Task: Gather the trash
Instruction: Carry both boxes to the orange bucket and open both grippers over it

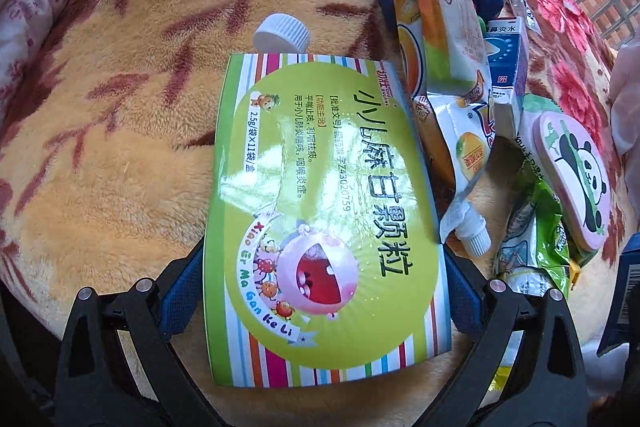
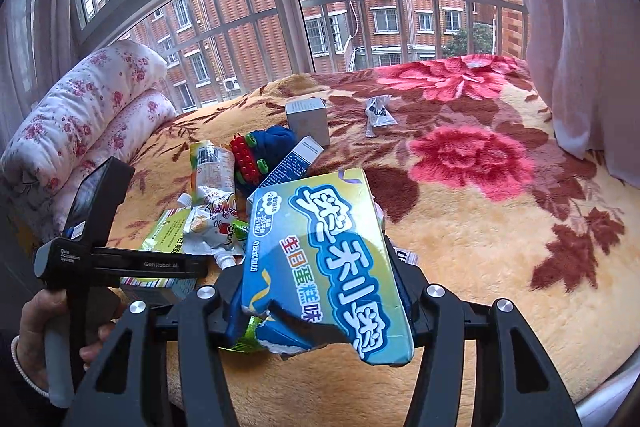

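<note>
Right gripper (image 2: 320,291) clamped on a torn blue cake box (image 2: 324,259), held above the near edge of a floral blanket (image 2: 480,227). Left of it, a hand (image 2: 44,331) holds the left gripper (image 2: 132,263) beside a heap of pouches (image 2: 208,195). A grey box (image 2: 308,119) and small wrapper (image 2: 378,113) lie toward the far edge.

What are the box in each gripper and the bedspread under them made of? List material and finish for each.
Green striped medicine box: glossy coated cardboard, going by window glare and crisp edges.
Blue torn snack box: thin printed cardboard; the ragged tear suggests paper fibre.
Tan floral blanket: plush fleece, probably synthetic; matte, fuzzy pile.
</note>
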The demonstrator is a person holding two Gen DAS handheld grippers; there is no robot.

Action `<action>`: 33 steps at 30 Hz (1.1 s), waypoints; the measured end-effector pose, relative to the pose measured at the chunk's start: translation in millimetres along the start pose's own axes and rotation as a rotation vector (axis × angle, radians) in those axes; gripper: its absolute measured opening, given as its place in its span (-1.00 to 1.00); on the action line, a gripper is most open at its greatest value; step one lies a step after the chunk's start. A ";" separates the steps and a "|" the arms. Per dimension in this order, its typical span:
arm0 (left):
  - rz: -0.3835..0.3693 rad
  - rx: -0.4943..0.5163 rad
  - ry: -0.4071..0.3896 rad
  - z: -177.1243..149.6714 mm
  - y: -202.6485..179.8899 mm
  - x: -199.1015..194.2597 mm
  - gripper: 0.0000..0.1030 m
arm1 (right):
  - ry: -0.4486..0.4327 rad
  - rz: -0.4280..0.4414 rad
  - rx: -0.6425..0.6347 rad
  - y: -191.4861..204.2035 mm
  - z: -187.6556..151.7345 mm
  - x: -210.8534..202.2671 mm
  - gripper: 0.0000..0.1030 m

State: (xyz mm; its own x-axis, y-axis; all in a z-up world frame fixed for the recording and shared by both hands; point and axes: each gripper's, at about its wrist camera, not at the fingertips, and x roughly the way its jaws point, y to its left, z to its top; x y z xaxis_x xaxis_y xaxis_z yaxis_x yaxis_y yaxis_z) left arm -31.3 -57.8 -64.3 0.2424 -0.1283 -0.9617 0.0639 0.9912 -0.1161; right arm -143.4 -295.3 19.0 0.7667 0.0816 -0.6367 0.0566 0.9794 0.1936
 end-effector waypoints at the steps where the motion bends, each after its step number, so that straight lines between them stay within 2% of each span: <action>1: 0.017 0.014 -0.005 0.0 -2.8 1.9 0.87 | 0.003 0.000 0.000 -1.2 -1.0 1.0 0.07; 6: 0.055 0.048 -0.062 -4.3 -7.5 1.2 0.86 | 0.014 0.004 0.004 -3.5 -3.6 3.0 0.07; 7: 0.057 0.062 -0.079 -6.9 -7.7 -1.1 0.82 | 0.014 0.006 0.002 -3.1 -4.6 2.2 0.07; 8: 0.062 0.077 -0.097 -10.1 -8.6 -4.0 0.69 | 0.014 0.007 0.000 -2.5 -5.3 1.5 0.07; 9: 0.067 0.090 -0.115 -14.0 -8.2 -8.3 0.68 | 0.016 0.008 -0.003 -1.7 -5.9 0.8 0.07; 16: -0.031 0.093 -0.241 -47.0 5.0 -38.8 0.67 | 0.015 0.031 -0.048 15.3 -10.6 -7.9 0.07; 22: -0.071 0.173 -0.412 -73.0 7.9 -79.3 0.67 | 0.013 0.063 -0.083 36.8 -20.1 -20.2 0.07; 28: -0.001 0.282 -0.575 -119.0 10.4 -110.6 0.67 | -0.002 0.069 -0.110 48.4 -39.7 -44.7 0.07; 33: -0.031 0.328 -0.579 -159.5 19.3 -115.8 0.67 | -0.004 0.055 -0.114 46.5 -68.2 -69.0 0.07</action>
State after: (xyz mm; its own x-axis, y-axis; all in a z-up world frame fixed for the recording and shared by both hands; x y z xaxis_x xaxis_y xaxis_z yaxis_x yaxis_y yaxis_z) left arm -212.6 -18.6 5.2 0.7109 -0.2445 -0.6595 0.3484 0.9369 0.0283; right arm -237.3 -242.8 21.0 0.7694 0.1351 -0.6243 -0.0582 0.9881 0.1421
